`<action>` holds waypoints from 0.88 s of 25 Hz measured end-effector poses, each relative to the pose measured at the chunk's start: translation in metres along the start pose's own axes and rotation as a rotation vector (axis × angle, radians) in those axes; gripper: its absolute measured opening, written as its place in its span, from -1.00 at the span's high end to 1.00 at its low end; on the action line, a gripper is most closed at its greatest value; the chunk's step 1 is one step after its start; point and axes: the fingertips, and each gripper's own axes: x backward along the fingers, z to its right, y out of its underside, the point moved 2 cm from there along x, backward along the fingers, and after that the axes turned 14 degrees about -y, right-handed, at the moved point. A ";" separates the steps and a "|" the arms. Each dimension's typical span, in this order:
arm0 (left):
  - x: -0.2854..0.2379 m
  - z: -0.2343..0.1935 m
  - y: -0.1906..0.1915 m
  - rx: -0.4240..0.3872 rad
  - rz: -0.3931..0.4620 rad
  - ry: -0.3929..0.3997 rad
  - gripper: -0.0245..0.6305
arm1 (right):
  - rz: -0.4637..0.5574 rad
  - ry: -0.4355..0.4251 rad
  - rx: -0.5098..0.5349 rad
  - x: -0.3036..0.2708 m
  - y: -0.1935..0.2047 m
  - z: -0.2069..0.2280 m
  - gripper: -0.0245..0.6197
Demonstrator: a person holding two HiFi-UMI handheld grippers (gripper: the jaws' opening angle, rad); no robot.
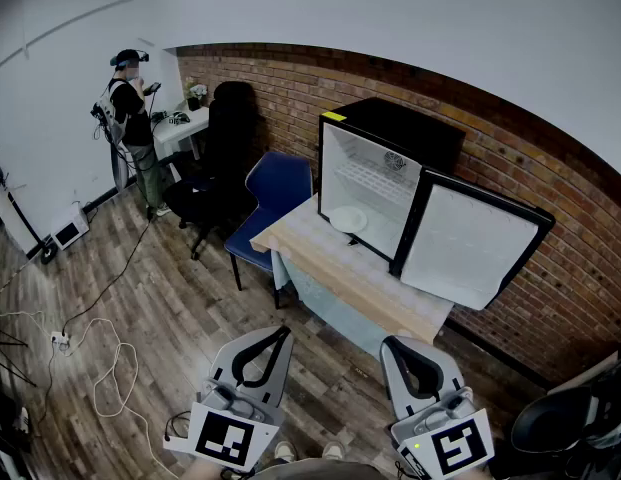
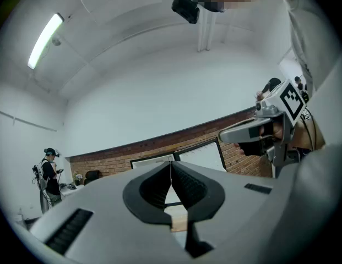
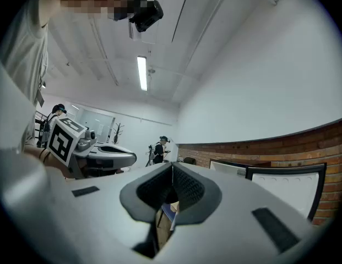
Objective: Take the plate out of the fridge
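On the wooden table [image 1: 335, 273] by the brick wall stands a small black fridge [image 1: 410, 128], its door [image 1: 475, 243] swung wide open to the right. A white plate [image 1: 349, 218] lies on the fridge's floor, close to the front left corner. The left gripper [image 1: 278, 333] and right gripper [image 1: 395, 346] hover well short of the table's near edge, jaws pressed together, gripping nothing.
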 end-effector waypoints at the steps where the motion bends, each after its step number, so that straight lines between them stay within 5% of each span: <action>1: -0.002 0.001 -0.001 -0.004 0.001 0.002 0.86 | 0.001 -0.004 -0.012 0.000 0.001 0.002 0.83; 22: -0.041 0.036 0.002 -0.012 -0.013 -0.026 0.86 | -0.004 -0.072 -0.053 0.004 0.029 0.046 0.83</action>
